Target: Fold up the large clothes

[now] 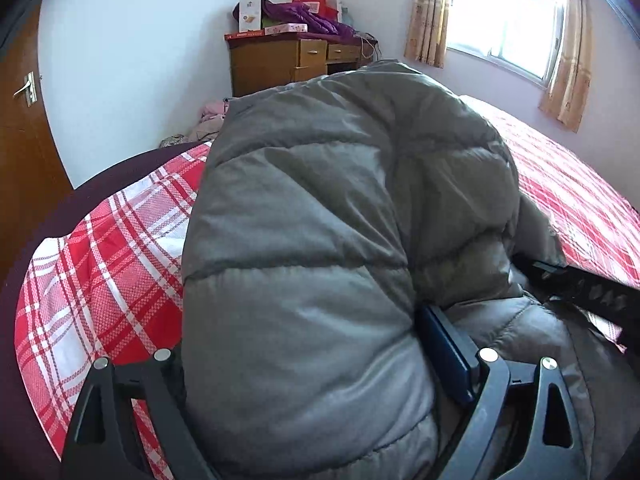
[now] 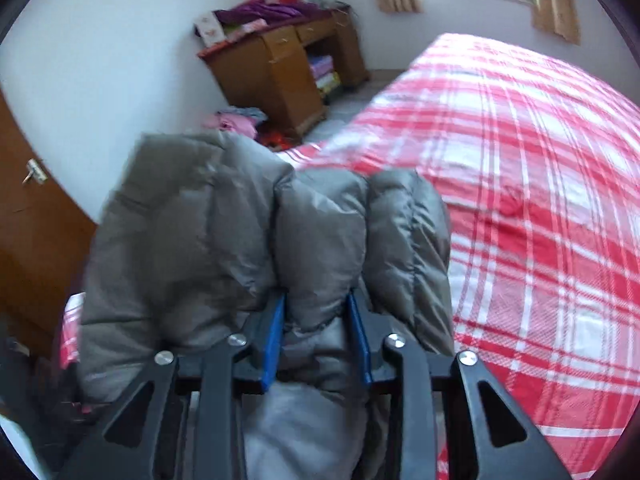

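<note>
**Grey puffer coat bunched between both grippers over a plaid bed**

The bed [image 1: 100, 248], spread with a red-and-white plaid cover, fills the lower room in both views. On and above it bulks the grey quilted coat [image 1: 304, 220], a padded mass that rises in front of the left wrist camera and hides much of the far wall. At that wall stands a wooden desk [image 1: 280, 60] piled with boxes and a purple garment [image 1: 312, 18]; a curtained window [image 1: 504, 20] lies to its right, a brown door [image 1: 20, 128] at the left edge.

The left gripper [image 1: 304, 364] stands wide, a thick fold of the coat filling the span between its fingers; only the right blue pad [image 1: 444, 352] shows, lying against the fabric, so a firm grip cannot be told. The right gripper [image 2: 316, 336] is narrow, its blue pads [image 2: 274, 340] pinching a puffed ridge of the coat.
</note>
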`<state>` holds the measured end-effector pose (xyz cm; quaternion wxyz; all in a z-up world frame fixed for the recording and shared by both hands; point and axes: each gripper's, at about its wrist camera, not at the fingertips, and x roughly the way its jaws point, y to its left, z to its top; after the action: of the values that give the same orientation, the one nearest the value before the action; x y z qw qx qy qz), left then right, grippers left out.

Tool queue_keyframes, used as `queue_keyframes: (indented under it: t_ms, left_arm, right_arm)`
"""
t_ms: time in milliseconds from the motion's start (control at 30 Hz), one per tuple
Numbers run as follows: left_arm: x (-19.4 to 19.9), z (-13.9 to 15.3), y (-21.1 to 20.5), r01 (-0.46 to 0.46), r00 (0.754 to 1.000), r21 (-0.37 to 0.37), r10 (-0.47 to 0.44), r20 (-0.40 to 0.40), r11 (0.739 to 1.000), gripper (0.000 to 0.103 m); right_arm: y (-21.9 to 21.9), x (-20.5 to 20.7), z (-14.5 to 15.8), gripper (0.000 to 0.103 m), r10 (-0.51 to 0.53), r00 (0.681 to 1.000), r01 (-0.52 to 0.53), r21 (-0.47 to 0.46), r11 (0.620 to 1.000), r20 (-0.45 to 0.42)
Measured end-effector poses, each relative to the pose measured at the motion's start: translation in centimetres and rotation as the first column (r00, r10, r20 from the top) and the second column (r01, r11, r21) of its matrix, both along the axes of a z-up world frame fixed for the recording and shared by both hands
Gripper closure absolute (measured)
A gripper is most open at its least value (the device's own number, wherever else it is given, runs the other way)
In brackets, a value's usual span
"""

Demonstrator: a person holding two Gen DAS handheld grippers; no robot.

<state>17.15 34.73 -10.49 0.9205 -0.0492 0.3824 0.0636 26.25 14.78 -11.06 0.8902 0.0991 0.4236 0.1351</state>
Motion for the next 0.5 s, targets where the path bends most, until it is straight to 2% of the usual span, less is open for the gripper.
queue_keyframes:
  t_ms: [100,200,300,500]
  left_arm:
    - [0.8,-0.2,0.0,0.003,1.0,0.0,-0.003,-0.026,1.0,0.007]
    - [1.4,-0.6,0.5,-0.001,0.998,-0.045,-0.001,-0.061,0.999,0.005]
    - [1.9,-0.9,0.9,-0.004,0.996,-0.078,-0.003,-0.086,0.997,0.004]
    - [2.5,-1.4,1.3,0.001,0.993,-0.138,-0.018,-0.12,0.99,0.001]
  right_arm:
    - [-1.1,1.3,-1.5,0.068,-0.008,0.999,0.01,0.058,0.998,-0.037]
    - [-1.6,2.1,-2.7,0.068,0.0,0.999,0.004,0.088,0.996,-0.05]
    - [-0.5,2.6,-2.6,0.068,0.014,1.0,-0.013,0.014,1.0,-0.019]
    - [1.8,1.0,-3.0,0.068,0.012,0.994,0.005,-0.159,0.987,0.106]
